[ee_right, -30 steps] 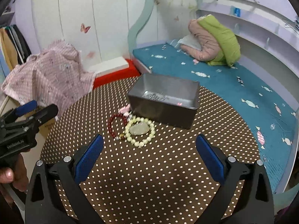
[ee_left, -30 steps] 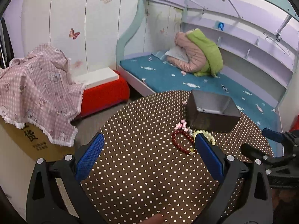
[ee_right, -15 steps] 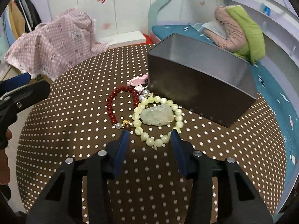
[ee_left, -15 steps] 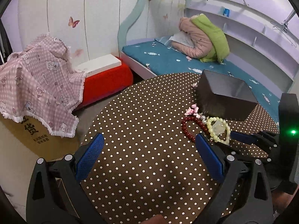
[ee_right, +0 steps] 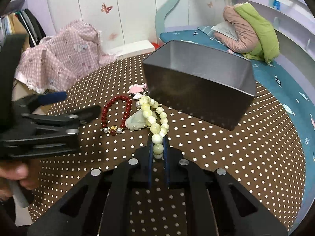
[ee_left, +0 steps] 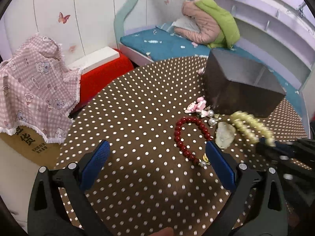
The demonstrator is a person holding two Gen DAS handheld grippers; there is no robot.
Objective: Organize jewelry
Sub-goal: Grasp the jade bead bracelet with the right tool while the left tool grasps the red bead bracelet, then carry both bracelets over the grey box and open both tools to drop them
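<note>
Pale green beads sit clamped between the blue pads of my right gripper [ee_right: 157, 147], whose jaws have just been closing on the near end of the bead bracelet [ee_right: 155, 116]; the rest of the strand trails away from the tips across the dotted brown tablecloth [ee_right: 196, 147], toward the dark metal box [ee_right: 196, 90]. In the left wrist view the same bracelet [ee_left: 250, 125] is smeared by motion blur and individual beads are hard to count. A pale jade pendant [ee_right: 135, 122] lies just beside the strand, partly covered by it. The red bead bracelet [ee_left: 187, 135] lies flat near it, its gold charm and pearl end half hidden behind my left gripper's [ee_left: 157, 159] right finger [ee_left: 220, 165]. That gripper hangs wide open over bare cloth, nothing between its pads. A pink charm and a few pearls [ee_left: 198, 106] rest against the foot of the box, too small to read clearly. The box's floor is out of sight from both cameras. My left hand [ee_right: 17, 175] is cut off at the frame edge
</note>
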